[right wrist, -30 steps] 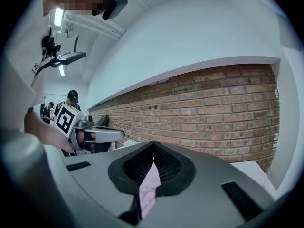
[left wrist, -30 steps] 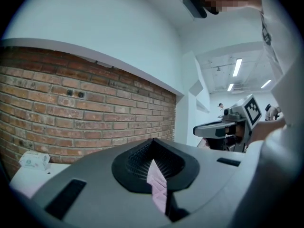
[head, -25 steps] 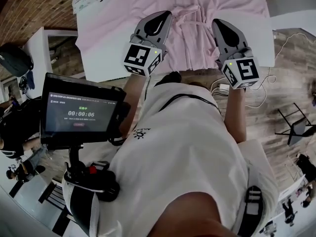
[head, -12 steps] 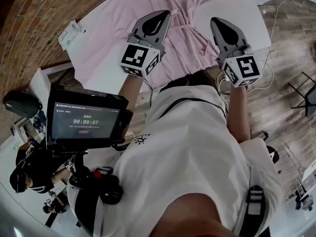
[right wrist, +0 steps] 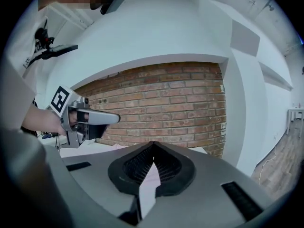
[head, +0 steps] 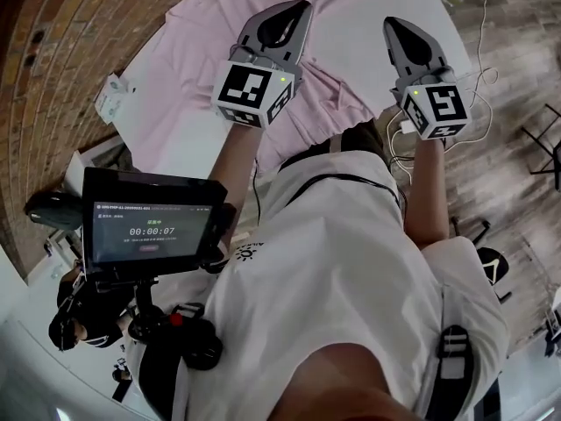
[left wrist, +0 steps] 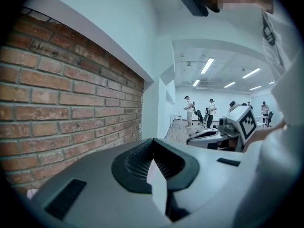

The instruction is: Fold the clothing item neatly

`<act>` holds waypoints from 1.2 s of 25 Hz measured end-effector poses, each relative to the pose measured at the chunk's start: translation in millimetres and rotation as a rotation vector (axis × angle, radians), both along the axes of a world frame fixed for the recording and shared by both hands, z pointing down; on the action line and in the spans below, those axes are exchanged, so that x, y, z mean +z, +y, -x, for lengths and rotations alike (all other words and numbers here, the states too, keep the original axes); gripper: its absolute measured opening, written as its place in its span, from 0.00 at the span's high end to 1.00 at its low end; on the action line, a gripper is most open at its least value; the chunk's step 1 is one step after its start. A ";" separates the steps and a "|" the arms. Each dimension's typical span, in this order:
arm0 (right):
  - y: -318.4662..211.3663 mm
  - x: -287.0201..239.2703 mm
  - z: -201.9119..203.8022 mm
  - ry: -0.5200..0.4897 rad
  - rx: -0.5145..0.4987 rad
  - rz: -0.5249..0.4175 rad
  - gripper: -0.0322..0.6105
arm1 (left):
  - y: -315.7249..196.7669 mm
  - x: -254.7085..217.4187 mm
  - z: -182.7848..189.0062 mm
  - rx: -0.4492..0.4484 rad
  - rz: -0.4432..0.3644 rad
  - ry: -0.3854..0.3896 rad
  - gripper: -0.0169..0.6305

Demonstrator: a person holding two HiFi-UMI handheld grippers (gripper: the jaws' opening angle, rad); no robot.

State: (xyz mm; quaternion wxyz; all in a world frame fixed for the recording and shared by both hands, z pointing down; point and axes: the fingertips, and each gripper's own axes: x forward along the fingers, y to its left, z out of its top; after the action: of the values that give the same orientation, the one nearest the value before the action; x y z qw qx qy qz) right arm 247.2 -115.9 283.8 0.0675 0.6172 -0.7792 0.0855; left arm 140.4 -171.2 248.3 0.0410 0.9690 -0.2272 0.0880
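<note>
Red brick wall [left wrist: 71, 94], white walls [left wrist: 118, 27], wood-plank floor [head: 517, 68], white table [head: 355, 42], ceiling strip lights [left wrist: 207, 65]

The white table [head: 372, 38] carries a pink garment [head: 219, 33] spread over its top; a small white packet [head: 112, 99] lies at its left edge.

The pink clothing item [head: 210, 33] is lying spread open and mostly flat across the white worktop [head: 175, 139], stretching from the far left toward the near right. Soft creases are running through its middle, and its near part is bunching slightly by the worktop's near edge.
</note>
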 end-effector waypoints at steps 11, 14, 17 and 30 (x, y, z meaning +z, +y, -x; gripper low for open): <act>-64.9 68.6 -110.4 0.086 0.022 0.079 0.95 | -62.7 41.0 -120.9 0.036 0.015 -0.109 0.91; -85.8 102.8 -141.1 0.104 0.045 0.133 0.95 | -86.8 71.9 -161.6 0.081 0.027 -0.186 0.86; -103.2 128.8 -159.4 0.103 0.095 0.174 0.95 | -112.5 97.7 -192.6 0.134 0.041 -0.229 0.84; -144.3 213.5 -211.8 0.137 0.246 0.402 0.79 | -188.3 224.1 -309.1 0.310 0.088 -0.451 0.84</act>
State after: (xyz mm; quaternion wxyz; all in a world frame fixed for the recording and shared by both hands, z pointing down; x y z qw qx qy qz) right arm 459.0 -260.1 497.3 0.2304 0.6861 -0.6591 0.2045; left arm 449.5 -359.5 472.4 0.0178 0.9454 -0.0758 0.3164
